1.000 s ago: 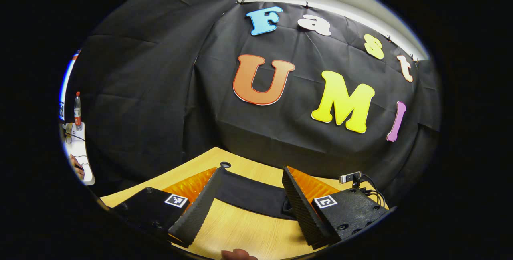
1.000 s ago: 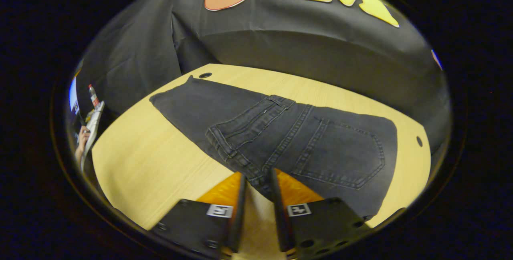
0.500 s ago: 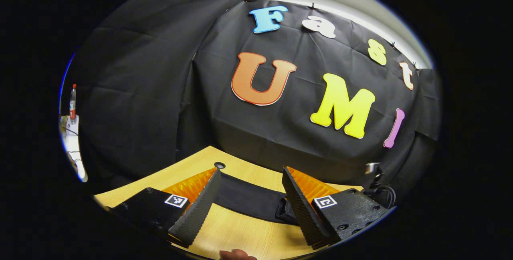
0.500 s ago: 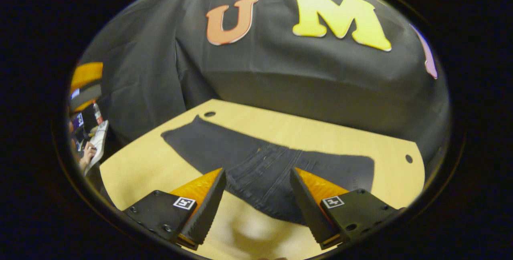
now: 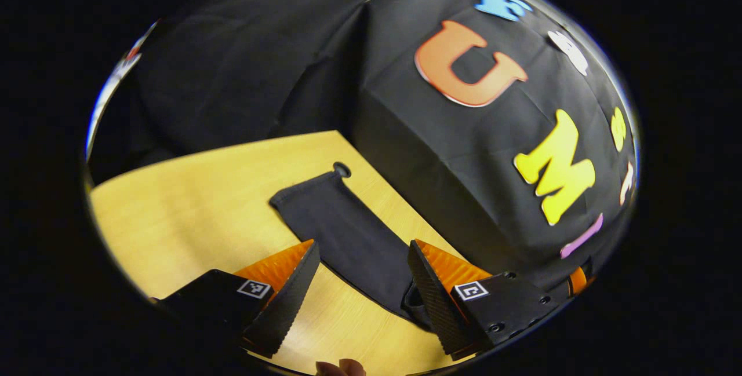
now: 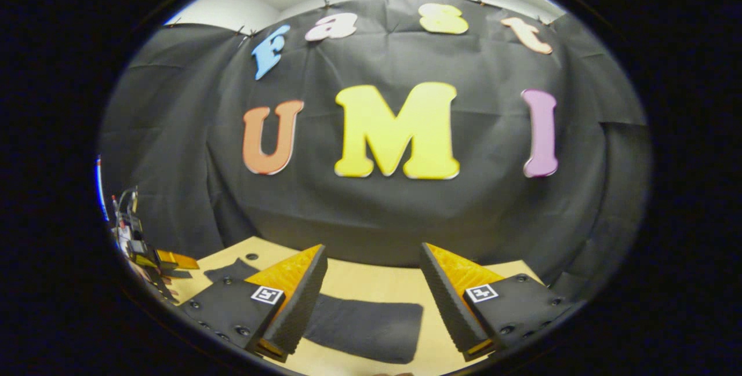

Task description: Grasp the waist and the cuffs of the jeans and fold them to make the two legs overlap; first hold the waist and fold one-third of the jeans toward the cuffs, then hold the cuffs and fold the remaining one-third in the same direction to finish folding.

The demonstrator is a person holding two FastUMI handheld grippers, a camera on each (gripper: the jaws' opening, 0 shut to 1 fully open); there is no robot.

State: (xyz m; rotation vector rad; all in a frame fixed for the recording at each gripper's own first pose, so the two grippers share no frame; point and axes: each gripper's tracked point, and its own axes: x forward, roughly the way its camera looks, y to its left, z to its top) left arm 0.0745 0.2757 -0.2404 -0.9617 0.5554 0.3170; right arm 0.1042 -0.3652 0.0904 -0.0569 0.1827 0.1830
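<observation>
On the table [image 5: 191,190], flat jeans [image 5: 348,237] between spread left gripper [image 5: 362,289] fingers [image 5: 284,306]

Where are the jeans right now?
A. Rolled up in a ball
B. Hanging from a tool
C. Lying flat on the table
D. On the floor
C: the jeans lie spread flat on the table, and both the left tool and the right tool are open above them, holding nothing.

Left hand-held gripper [image 5: 362,280] fingers spread wide, holding nothing; right hand-held gripper [image 6: 374,292] likewise spread, raised, pointing level, holding nothing.
</observation>
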